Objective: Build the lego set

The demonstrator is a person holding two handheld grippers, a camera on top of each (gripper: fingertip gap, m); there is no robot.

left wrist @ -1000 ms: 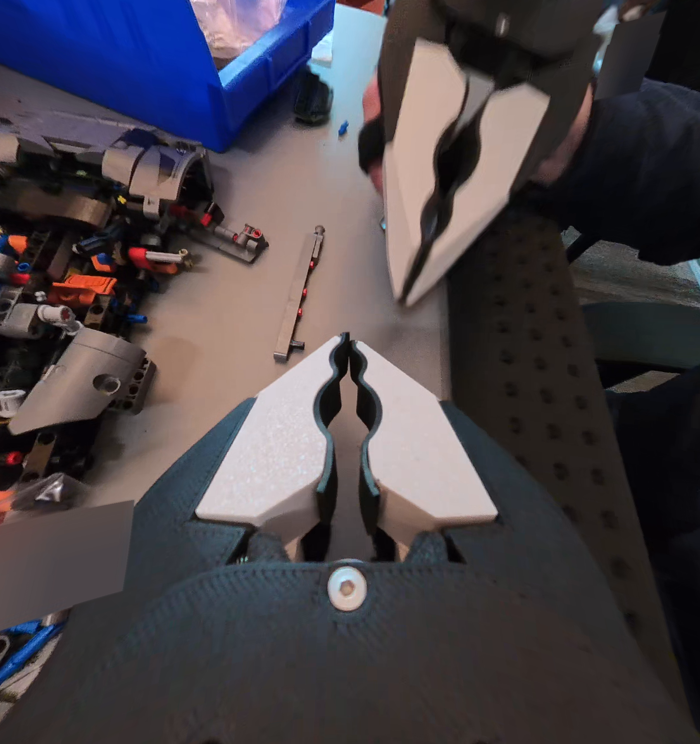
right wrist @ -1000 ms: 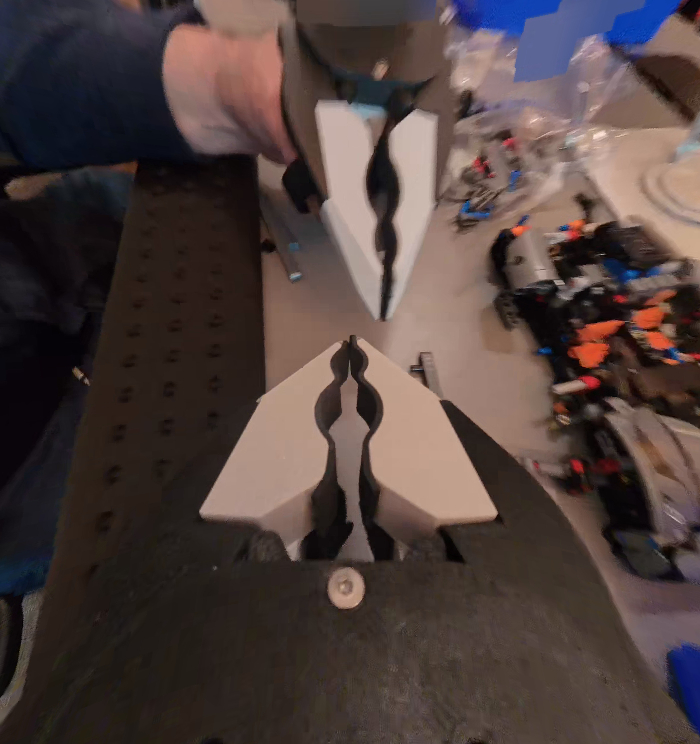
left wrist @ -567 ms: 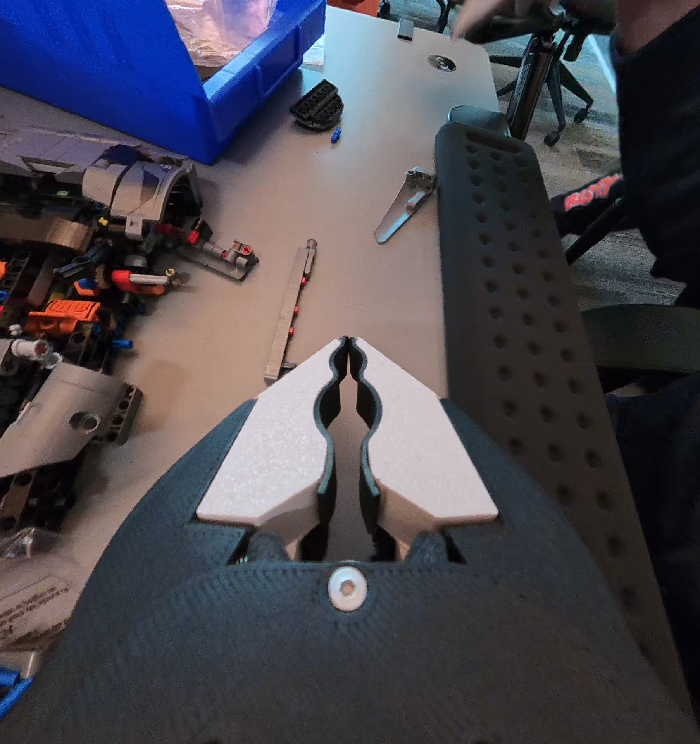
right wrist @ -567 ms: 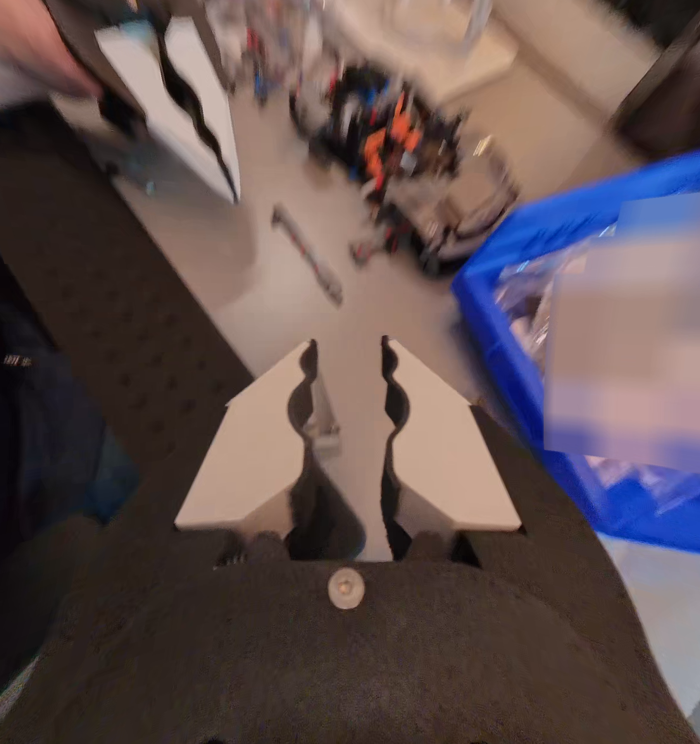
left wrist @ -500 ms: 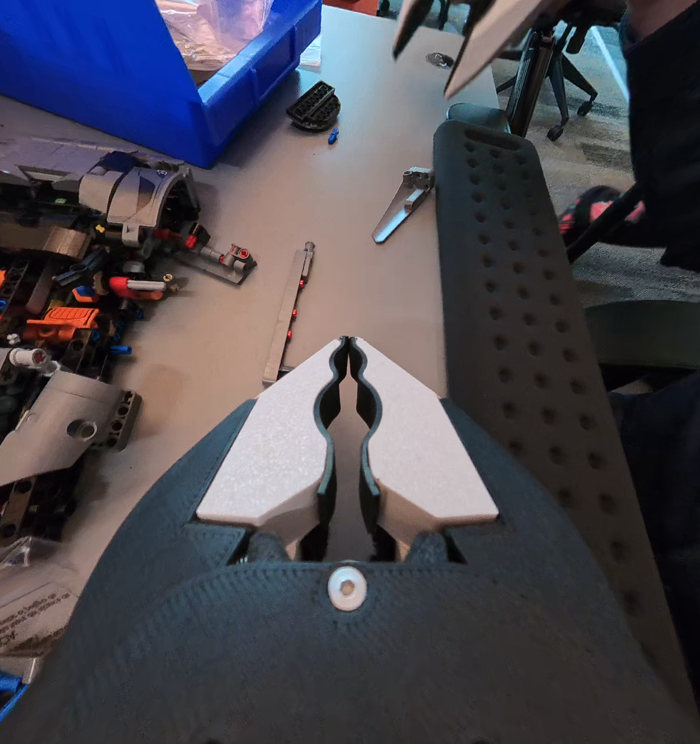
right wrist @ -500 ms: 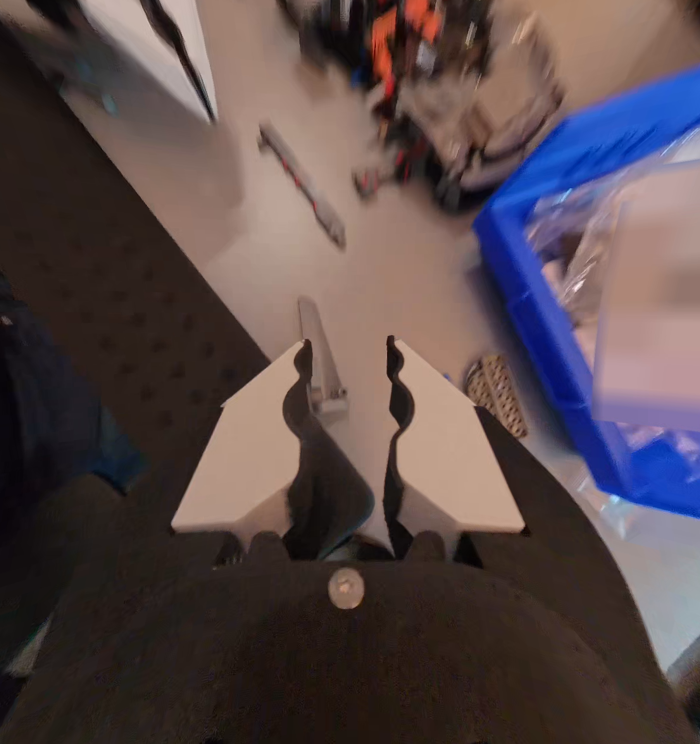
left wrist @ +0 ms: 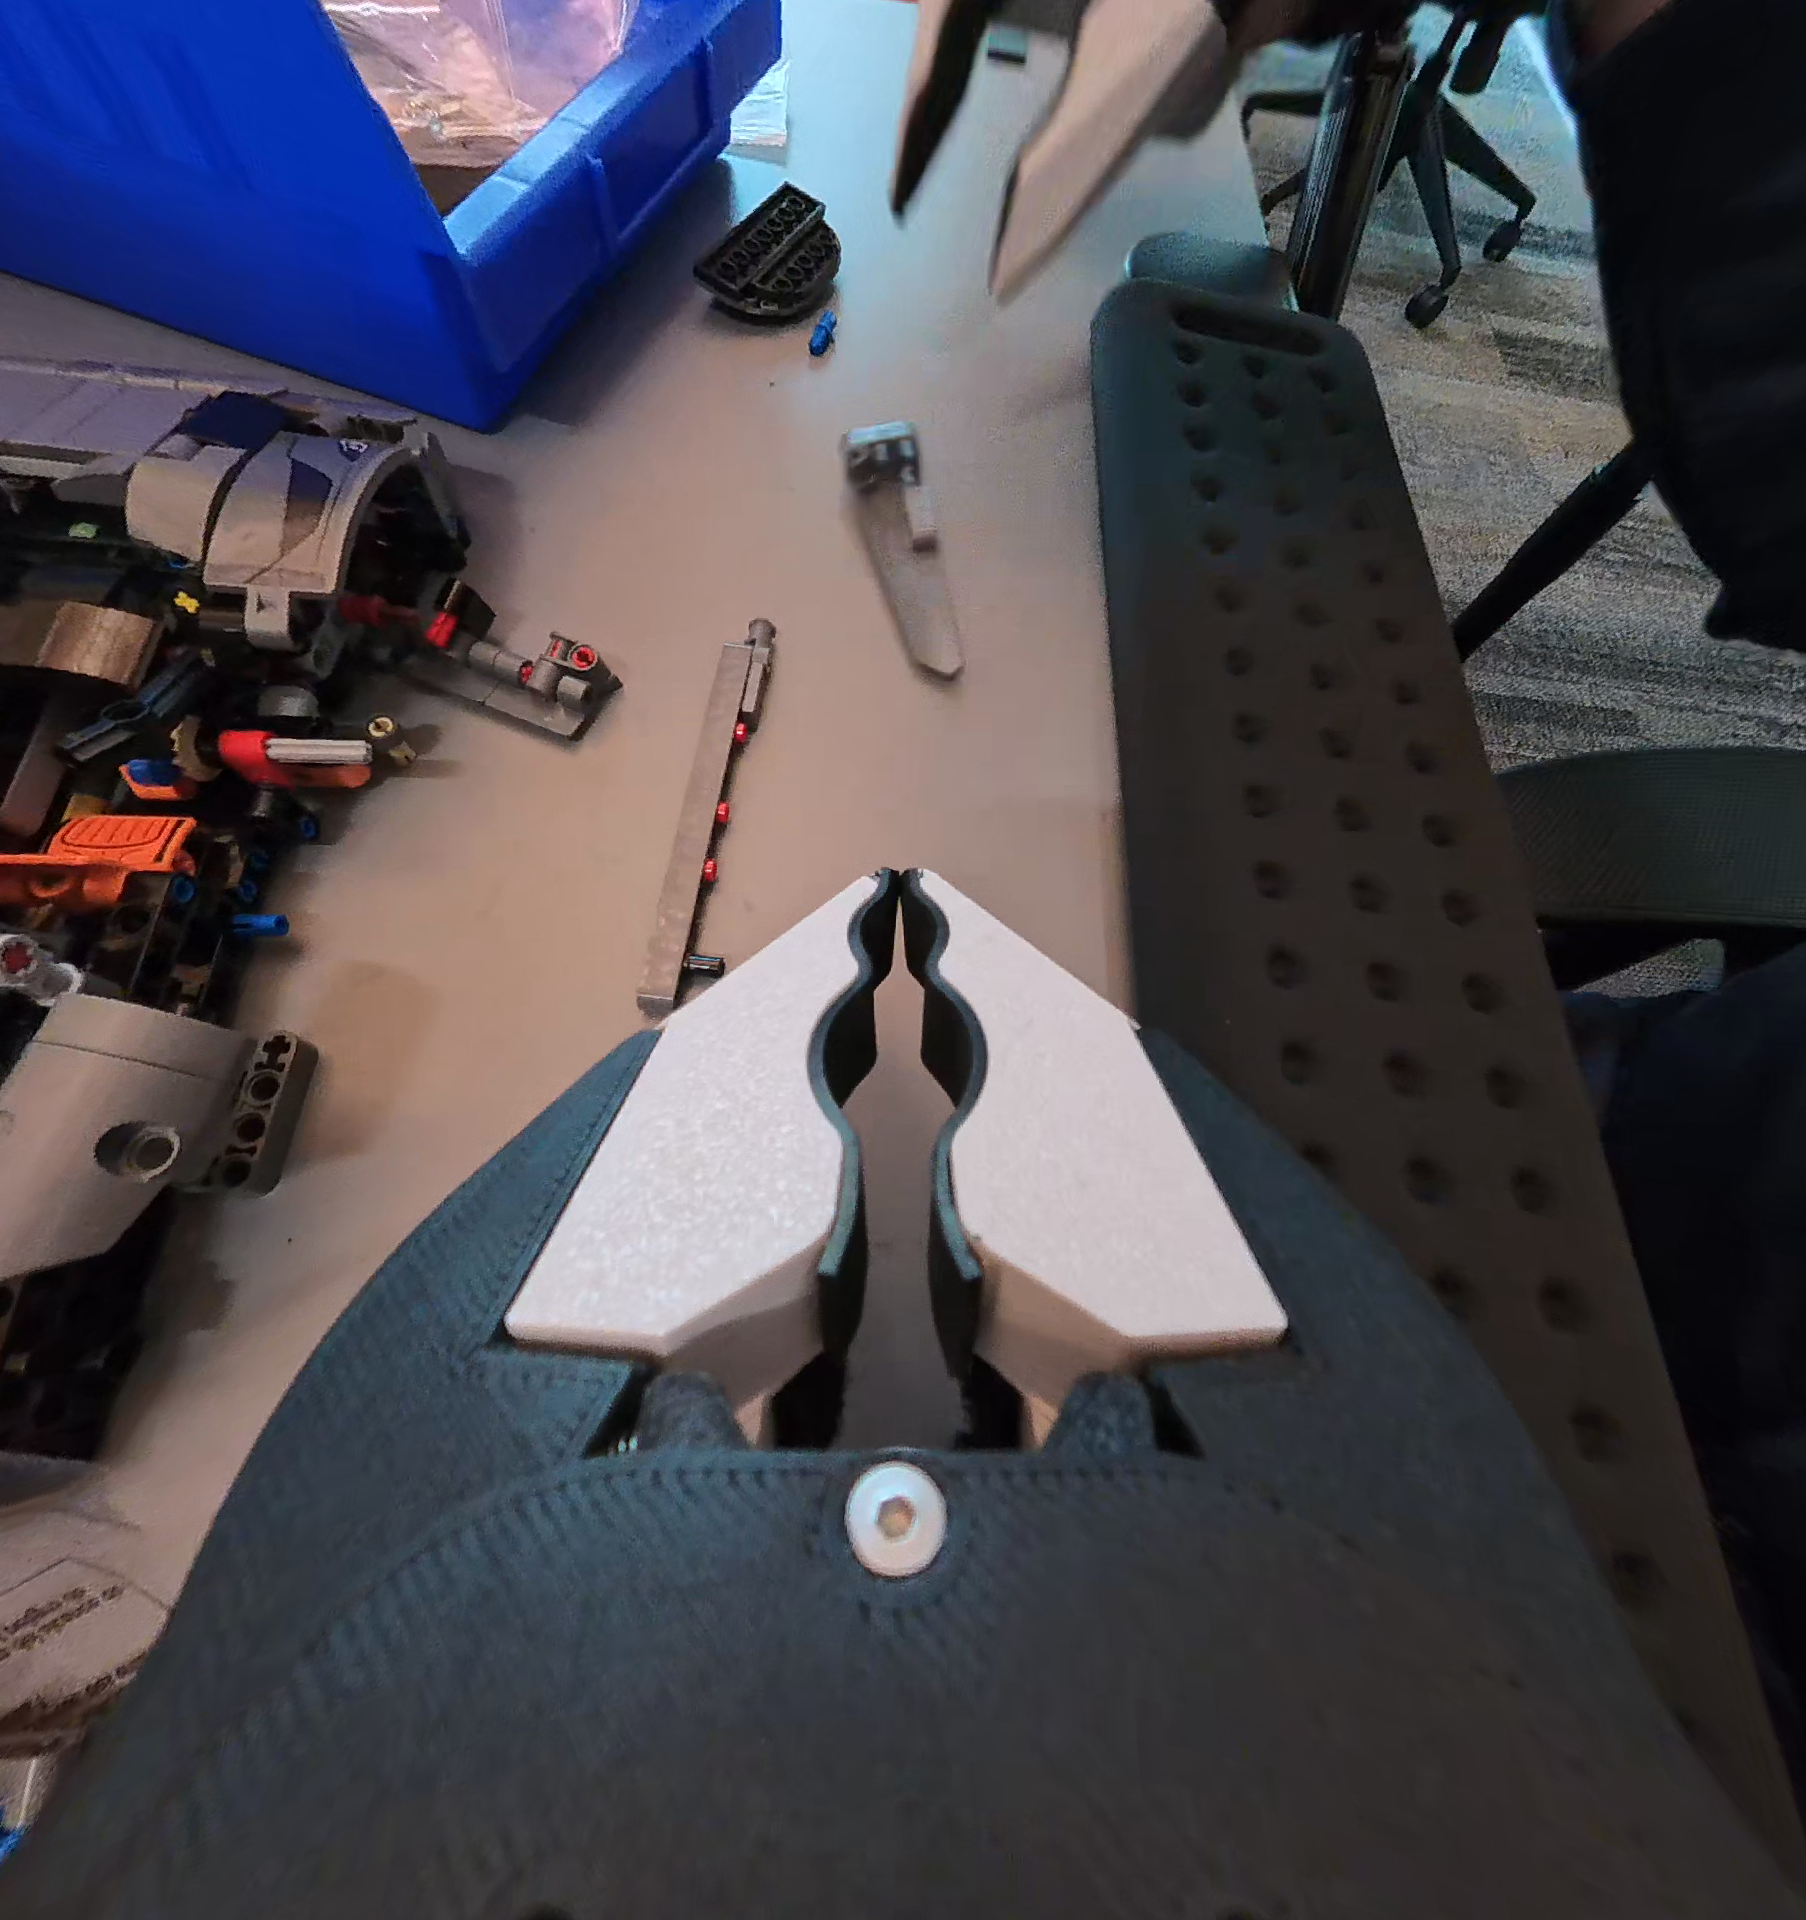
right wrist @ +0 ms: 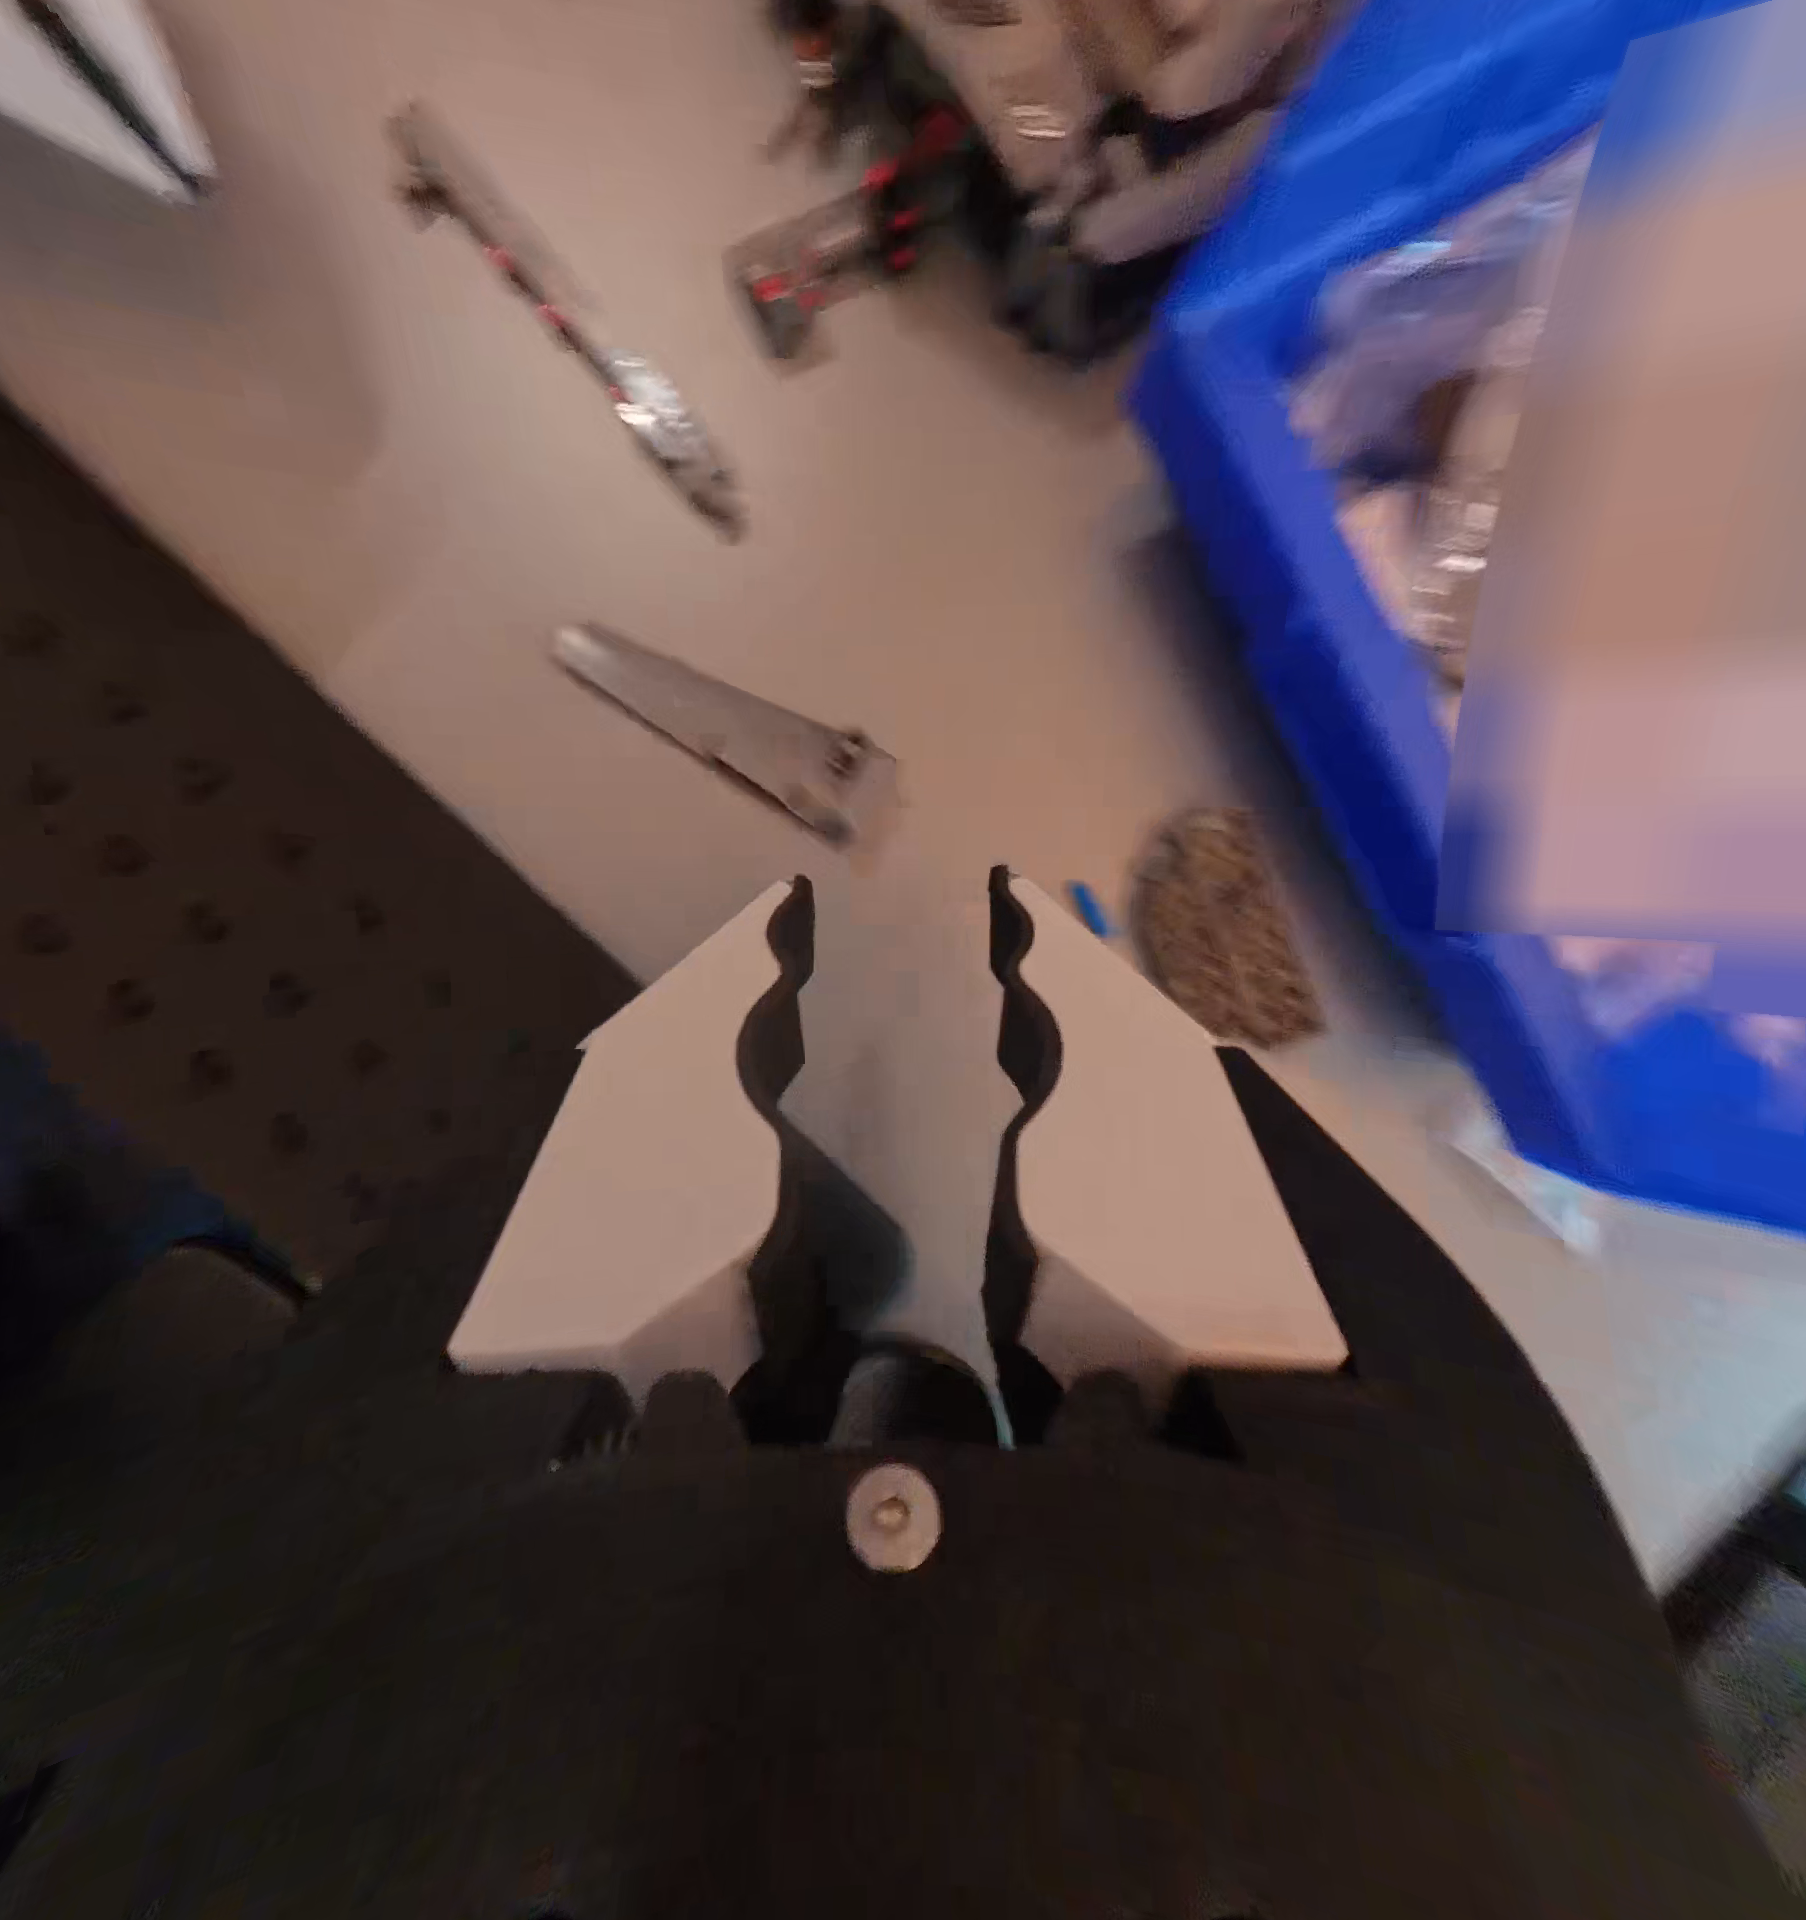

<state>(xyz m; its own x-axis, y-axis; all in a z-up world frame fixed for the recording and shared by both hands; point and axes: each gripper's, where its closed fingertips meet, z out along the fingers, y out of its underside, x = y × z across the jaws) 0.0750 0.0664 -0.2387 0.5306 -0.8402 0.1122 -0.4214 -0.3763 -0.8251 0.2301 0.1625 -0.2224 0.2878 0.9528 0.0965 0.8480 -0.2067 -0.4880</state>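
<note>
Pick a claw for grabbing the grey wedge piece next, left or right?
Right, probably. The right claw is open and empty, with the grey wedge piece just ahead of its tips. The left claw is shut, nearer the long grey beam.

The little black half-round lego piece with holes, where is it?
In the left wrist view the black half-round lego piece lies on the grey table, far from the camera, just right of the blue plastic bin, with a tiny blue pin beside it.
</note>
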